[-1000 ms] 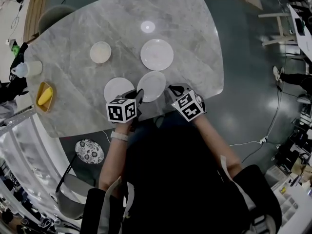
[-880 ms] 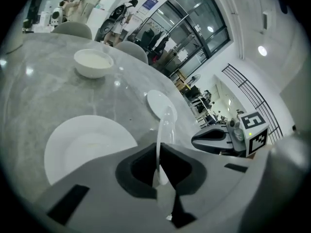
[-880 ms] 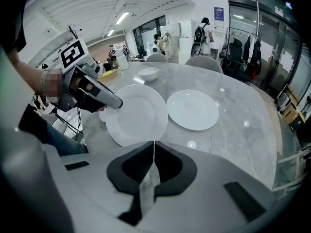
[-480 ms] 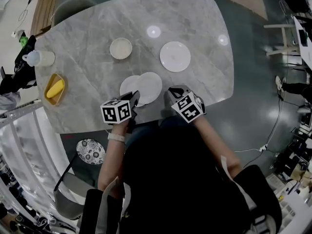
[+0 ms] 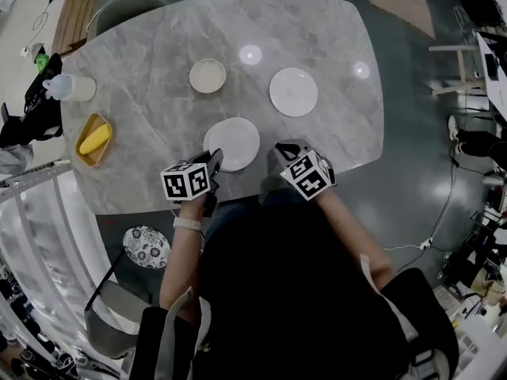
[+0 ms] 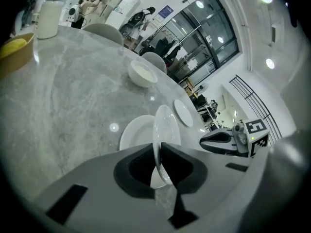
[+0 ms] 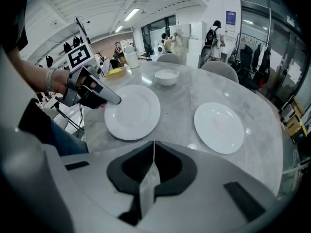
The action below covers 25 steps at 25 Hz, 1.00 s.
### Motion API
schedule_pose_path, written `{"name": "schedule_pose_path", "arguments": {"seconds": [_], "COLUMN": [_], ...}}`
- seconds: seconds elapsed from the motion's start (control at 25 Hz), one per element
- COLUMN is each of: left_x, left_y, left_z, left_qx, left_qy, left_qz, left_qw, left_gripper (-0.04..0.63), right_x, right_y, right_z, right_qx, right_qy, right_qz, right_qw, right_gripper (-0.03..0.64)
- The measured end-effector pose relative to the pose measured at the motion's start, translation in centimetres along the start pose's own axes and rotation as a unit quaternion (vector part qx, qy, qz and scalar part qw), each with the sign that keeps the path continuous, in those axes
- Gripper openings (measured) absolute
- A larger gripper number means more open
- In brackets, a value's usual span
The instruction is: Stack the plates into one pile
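Now the left gripper, jaws just easing apart, pinches a round white ceramic plate over a second white plate at the near edge of the grey marble tabletop; the right gripper is closed, empty.

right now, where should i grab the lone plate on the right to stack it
Take the lone plate by its near rim, coming in low from the near side with the right hand-held gripper, which is shut and empty. It lies flat on the table, so only its thin rim gives the jaws a bite.
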<state>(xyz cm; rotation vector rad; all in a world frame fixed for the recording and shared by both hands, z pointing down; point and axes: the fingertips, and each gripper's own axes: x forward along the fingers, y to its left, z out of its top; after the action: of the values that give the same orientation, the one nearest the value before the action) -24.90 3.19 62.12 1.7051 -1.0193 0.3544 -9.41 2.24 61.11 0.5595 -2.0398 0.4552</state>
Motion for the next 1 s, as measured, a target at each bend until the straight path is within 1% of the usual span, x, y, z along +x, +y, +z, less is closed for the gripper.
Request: {"name": "schedule_pose_path", "arguments": {"seconds": [0.2, 0.44, 0.56, 0.64, 0.68, 0.76, 0.84, 0.88, 1.0], "left_x": [-0.2, -0.4, -0.7, -1.0, -1.1, -1.3, -1.4, -1.5, -1.5], "left_y": [1.5, 2.4, 3.3, 4.0, 4.2, 4.4, 4.5, 4.6, 4.3], "left_z": [-0.5, -0.8, -0.7, -0.5, -0.3, 0.0, 0.3, 0.5, 1.2], "left_qx": [0.032, 0.075, 0.1, 0.115, 0.117, 0.113, 0.111, 0.113, 0.126], "left_qy": [0.017, 0.031, 0.032, 0.028, 0.024, 0.015, 0.008, 0.006, 0.001], "left_qz": [0.033, 0.078, 0.119, 0.144, 0.15, 0.15, 0.15, 0.152, 0.15], "left_qw": [0.9988, 0.9936, 0.9873, 0.9825, 0.9815, 0.9822, 0.9824, 0.9819, 0.9807], "left_gripper": [0.073, 0.107, 0.125, 0.126, 0.126, 0.13, 0.149, 0.162, 0.164], "right_x": [0.1, 0.0, 0.0, -0.1, -0.1, -0.2, -0.4, -0.4, -0.4], "right_y": [0.3, 0.4, 0.5, 0.6, 0.6, 0.6, 0.5, 0.4, 0.2], "right_z": [-0.1, -0.1, -0.2, -0.3, -0.3, -0.4, -0.5, -0.5, -0.6], "right_qx": [-0.003, -0.005, -0.006, -0.004, -0.003, -0.001, 0.001, 0.002, 0.007], "right_qy": [0.006, 0.003, 0.003, 0.005, 0.006, 0.007, 0.007, 0.006, 0.006], "right_qz": [-0.002, -0.002, -0.002, -0.002, -0.002, -0.003, -0.006, -0.008, -0.015], "right_qw": [1.0, 1.0, 1.0, 1.0, 1.0, 1.0, 1.0, 1.0, 1.0], "right_gripper": [0.018, 0.018, 0.018, 0.018, 0.018, 0.018, 0.018, 0.018, 0.018]}}
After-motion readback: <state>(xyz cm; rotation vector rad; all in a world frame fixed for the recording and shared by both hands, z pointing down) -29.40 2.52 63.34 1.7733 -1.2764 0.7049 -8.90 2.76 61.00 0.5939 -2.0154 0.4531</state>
